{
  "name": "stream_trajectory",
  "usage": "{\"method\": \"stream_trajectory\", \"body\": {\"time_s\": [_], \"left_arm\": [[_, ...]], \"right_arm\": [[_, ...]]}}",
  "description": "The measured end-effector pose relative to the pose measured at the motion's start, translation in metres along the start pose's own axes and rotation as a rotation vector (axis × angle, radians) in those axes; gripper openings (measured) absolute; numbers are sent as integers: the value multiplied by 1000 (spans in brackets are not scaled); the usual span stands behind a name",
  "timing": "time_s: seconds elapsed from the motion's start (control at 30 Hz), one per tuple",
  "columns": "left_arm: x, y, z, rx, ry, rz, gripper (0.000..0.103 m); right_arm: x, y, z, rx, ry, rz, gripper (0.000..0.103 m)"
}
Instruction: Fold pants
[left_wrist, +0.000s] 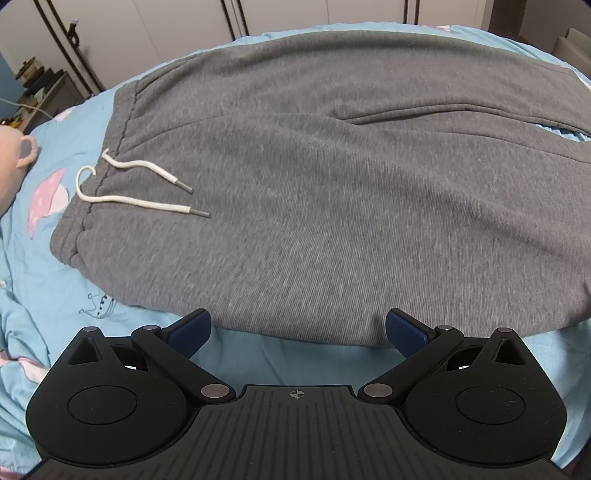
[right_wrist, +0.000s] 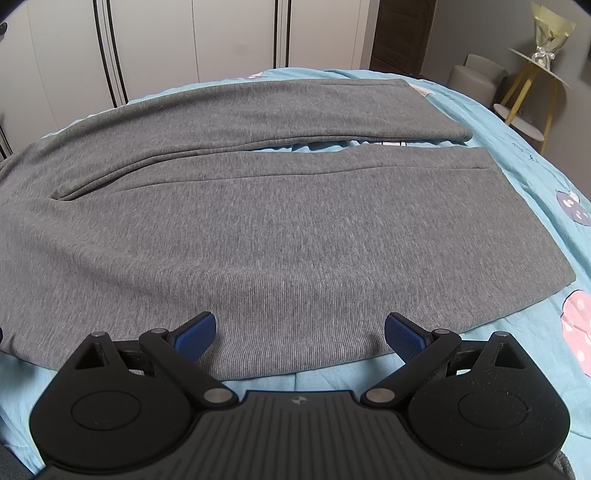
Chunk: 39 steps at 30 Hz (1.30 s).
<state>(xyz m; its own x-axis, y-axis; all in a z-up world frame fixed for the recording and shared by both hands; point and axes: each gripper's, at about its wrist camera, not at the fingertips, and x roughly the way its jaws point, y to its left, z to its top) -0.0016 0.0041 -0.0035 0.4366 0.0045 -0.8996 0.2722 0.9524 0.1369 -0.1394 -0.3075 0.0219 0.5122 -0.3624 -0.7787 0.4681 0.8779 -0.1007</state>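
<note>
Grey pants flat on blue bedding. Left gripper, right gripper spread wide, empty, near edge at 12 o'clock. Risk: probably pinching one layer only, fold skews.

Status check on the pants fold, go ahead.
Left gripper open, right gripper open, both at near edge. Grey knit sweatpants flat on light blue bedspread, unfolded. White drawstring loose on top.

blue duvet, white wardrobe, side table.
</note>
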Motion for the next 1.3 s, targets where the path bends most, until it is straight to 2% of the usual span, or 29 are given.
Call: {"method": "stream_trajectory", "body": {"time_s": [1.3], "left_arm": [[2,0,-1,-5,20,-8,103]], "right_arm": [[1,1,-1,1,1,1,98]]}}
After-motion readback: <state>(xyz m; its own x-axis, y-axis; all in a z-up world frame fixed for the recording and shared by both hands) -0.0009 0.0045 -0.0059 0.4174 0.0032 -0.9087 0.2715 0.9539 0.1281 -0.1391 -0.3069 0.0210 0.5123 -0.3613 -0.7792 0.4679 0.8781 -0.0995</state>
